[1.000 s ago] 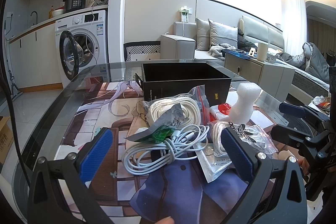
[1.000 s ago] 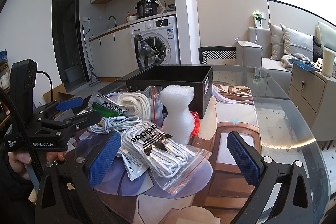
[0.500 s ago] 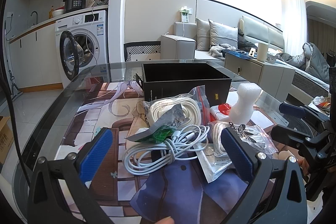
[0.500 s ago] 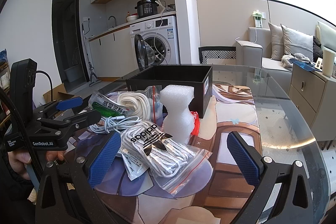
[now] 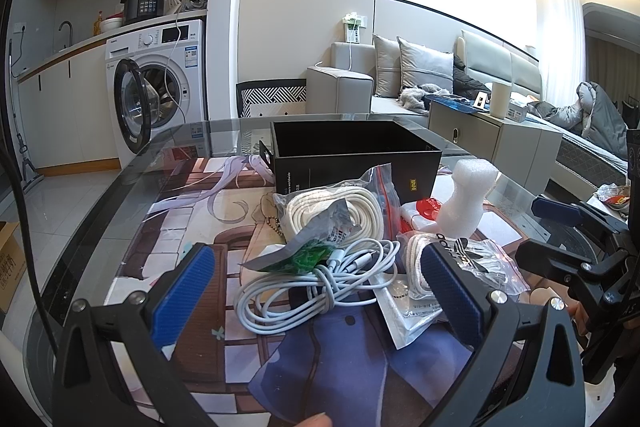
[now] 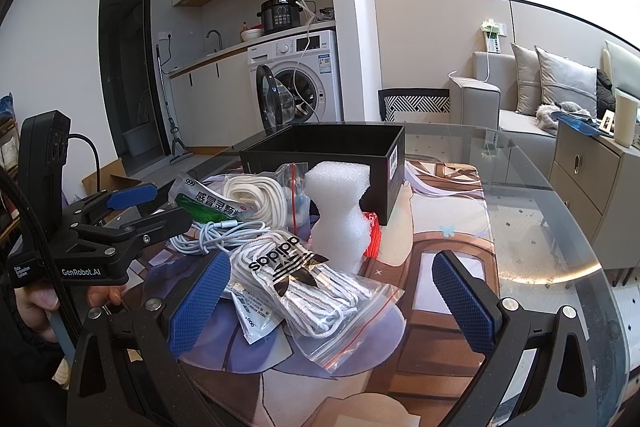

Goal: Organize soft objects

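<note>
A pile of soft items lies on the glass table in front of an open black box (image 5: 354,151) (image 6: 324,151). It holds a coiled white cable (image 5: 316,287) (image 6: 216,233), a bag of white rope (image 5: 336,211) (image 6: 256,193), an adidas zip bag of laces (image 6: 312,287) (image 5: 472,259), a green medicine packet (image 6: 208,203) (image 5: 316,247) and a white foam piece (image 5: 468,199) (image 6: 340,211). My left gripper (image 5: 316,295) is open and empty just before the cable. My right gripper (image 6: 328,303) is open and empty over the adidas bag.
The round glass table edge (image 6: 580,239) curves to the right. A small flat white packet (image 6: 252,315) lies under the adidas bag. A red item (image 6: 372,227) sits behind the foam. A washing machine (image 5: 160,87) and a sofa (image 5: 400,79) stand beyond the table.
</note>
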`<control>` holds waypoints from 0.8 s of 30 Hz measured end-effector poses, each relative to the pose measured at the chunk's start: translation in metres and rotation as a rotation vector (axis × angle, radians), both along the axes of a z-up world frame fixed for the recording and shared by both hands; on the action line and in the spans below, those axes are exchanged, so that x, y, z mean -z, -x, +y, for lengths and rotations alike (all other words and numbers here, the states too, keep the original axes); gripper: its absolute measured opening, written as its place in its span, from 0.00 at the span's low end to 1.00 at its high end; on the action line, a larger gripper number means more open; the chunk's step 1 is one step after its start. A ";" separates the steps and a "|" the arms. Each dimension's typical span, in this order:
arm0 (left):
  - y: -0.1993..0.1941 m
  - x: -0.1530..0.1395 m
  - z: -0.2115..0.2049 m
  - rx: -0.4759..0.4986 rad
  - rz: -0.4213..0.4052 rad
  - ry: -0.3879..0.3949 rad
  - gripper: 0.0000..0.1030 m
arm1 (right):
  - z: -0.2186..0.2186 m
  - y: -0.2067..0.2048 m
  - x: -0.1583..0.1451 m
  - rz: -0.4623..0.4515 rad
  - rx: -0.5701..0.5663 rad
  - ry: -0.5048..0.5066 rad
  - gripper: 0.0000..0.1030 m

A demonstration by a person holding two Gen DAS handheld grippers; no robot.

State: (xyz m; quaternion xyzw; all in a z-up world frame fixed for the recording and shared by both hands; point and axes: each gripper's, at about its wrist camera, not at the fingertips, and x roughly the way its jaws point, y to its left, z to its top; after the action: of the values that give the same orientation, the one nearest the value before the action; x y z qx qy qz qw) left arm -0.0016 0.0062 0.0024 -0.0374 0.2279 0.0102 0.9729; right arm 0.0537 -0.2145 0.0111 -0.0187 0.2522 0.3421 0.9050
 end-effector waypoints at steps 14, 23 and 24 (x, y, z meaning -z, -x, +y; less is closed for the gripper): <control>0.001 -0.002 0.002 -0.003 -0.001 0.001 1.00 | -0.003 0.003 0.003 0.001 0.003 0.002 1.00; -0.005 -0.007 0.012 -0.008 0.019 0.001 1.00 | 0.008 -0.005 0.000 0.019 -0.009 0.031 1.00; -0.007 -0.007 0.014 -0.009 0.023 0.006 1.00 | 0.010 -0.006 0.001 0.023 -0.009 0.039 1.00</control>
State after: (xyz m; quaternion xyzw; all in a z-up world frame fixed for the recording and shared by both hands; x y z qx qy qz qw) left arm 0.0050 0.0198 0.0090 -0.0411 0.2391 0.0146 0.9700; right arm 0.0593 -0.2044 0.0106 -0.0333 0.2690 0.3414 0.9000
